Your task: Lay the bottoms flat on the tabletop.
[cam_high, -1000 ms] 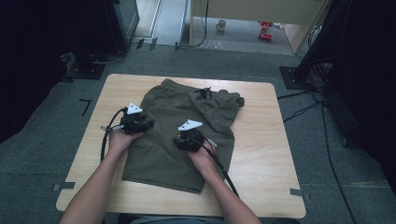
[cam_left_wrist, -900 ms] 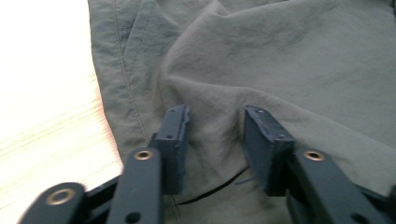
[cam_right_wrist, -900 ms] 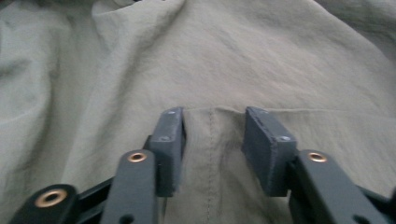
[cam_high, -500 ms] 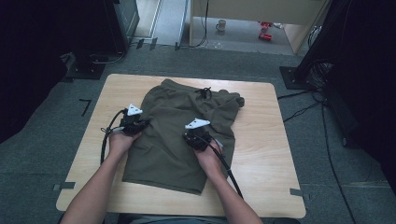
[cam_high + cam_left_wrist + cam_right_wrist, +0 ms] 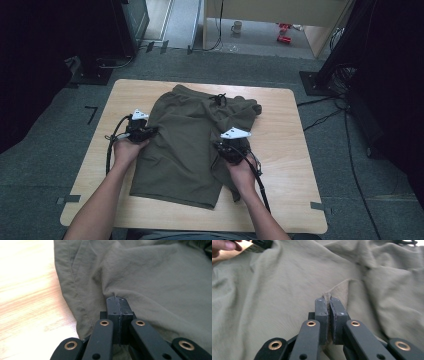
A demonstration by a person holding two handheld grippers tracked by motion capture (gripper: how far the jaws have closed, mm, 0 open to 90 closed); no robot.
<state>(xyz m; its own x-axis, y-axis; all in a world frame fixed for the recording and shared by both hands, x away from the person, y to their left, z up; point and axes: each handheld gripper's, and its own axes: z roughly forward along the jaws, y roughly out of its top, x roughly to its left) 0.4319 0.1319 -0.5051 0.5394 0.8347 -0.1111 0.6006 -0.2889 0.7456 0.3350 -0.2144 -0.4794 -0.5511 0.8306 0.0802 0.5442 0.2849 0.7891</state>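
Shorts (image 5: pixel 187 137) on surface (image 5: pixel 285 150): long axis near-to-far, waistband at far end.
My left tool (image 5: pixel 117 300) pinches their left edge; my right tool (image 5: pixel 329 298) pinches a fold.

I see olive-green shorts (image 5: pixel 185 145) spread across the middle of the wooden table (image 5: pixel 285 175), waistband at the far edge with a dark drawstring (image 5: pixel 218 99) on it, legs toward me. The cloth is rumpled at the far right corner. Its left side edge and a raised fold on the right leg are each pinched.
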